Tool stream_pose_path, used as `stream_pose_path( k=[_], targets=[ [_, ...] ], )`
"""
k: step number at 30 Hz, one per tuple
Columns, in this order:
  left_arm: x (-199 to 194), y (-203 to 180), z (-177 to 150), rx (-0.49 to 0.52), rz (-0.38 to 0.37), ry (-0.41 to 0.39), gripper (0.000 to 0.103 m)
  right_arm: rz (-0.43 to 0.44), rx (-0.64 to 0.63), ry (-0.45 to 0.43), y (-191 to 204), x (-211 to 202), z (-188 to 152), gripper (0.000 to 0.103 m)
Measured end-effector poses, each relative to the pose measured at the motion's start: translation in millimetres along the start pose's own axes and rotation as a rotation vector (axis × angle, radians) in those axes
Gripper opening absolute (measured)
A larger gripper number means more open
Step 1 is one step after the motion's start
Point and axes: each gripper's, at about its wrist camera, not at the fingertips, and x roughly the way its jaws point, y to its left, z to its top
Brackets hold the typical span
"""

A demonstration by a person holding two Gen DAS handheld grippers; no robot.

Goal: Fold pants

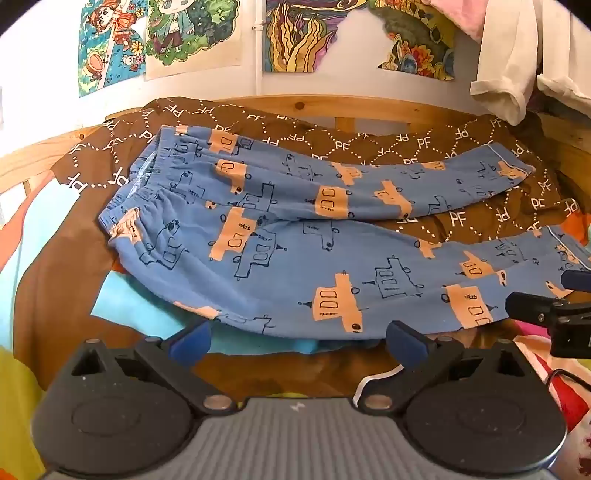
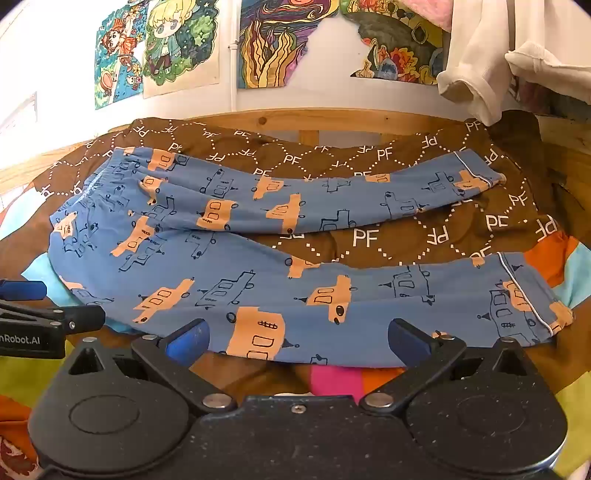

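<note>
Blue pants point(image 1: 295, 236) with an orange and dark boat print lie flat on the bed, waistband to the left and both legs spread apart toward the right. In the right wrist view the same pants point(image 2: 258, 266) fill the middle, the cuffs at the right. My left gripper point(image 1: 299, 341) stands open just short of the near leg's lower edge, with nothing between its blue fingertips. My right gripper point(image 2: 299, 339) is open too, at the near leg's lower edge further toward the cuff. The right gripper point(image 1: 554, 295) also shows at the left wrist view's right edge.
A brown quilt point(image 2: 369, 236) with white "PF" lettering lies under the pants, over a patchwork cover point(image 2: 332, 380). A wooden bed rail point(image 1: 332, 107) runs behind. White clothing point(image 1: 517, 74) hangs at the upper right. Colourful drawings point(image 1: 177, 33) hang on the wall.
</note>
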Motion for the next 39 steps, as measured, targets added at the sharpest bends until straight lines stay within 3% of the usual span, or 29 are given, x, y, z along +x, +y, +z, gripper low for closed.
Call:
stream_pose_path(
  k=[39],
  targets=[
    [2.2,1.7,-2.5,0.004,0.016,0.011,0.103,-0.004,0.008,0.021,-0.7,3.0,-0.7,0.102]
  ],
)
